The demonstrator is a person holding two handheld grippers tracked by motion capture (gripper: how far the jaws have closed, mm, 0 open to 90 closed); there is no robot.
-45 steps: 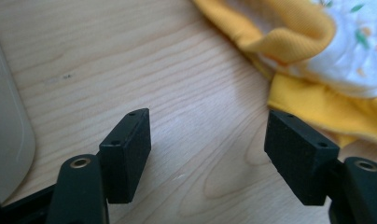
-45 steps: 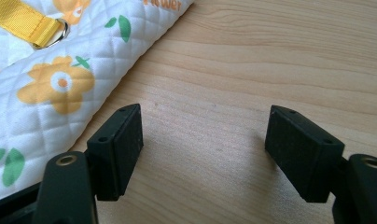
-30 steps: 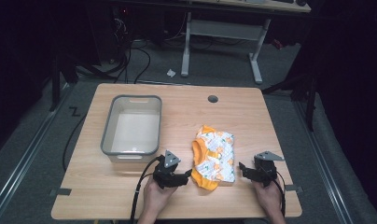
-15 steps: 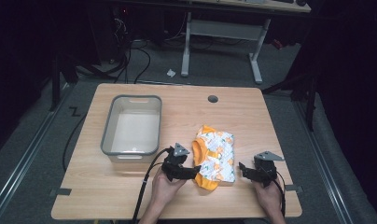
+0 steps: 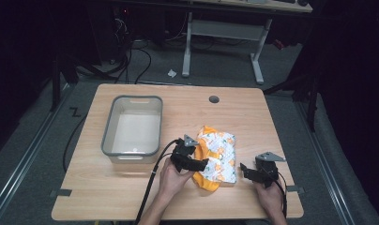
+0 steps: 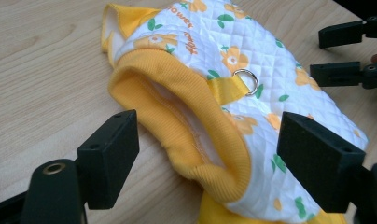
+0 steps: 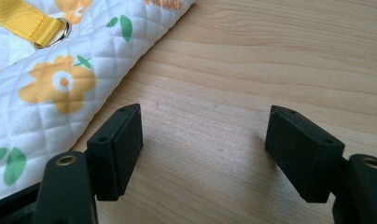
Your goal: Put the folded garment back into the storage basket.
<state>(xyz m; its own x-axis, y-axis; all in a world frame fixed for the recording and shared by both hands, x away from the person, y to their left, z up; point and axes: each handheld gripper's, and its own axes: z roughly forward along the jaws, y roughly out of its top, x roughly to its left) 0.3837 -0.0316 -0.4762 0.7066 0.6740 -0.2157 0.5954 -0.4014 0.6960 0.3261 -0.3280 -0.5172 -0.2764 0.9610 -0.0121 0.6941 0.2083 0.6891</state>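
High view: one quilted garment (image 5: 217, 155) (floral), one bin (image 5: 132, 126), two gaping grippers.

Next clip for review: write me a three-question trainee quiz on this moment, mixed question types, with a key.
1. True or false: the left gripper has its jaws closed on the garment.
2. What stands left of the garment? A) grey tub B) cup C) plate
3. What does the right gripper have between its jaws?

Key: 1. False; they stand open around the yellow ribbed hem. 2. A, the grey tub. 3. Just bare table.
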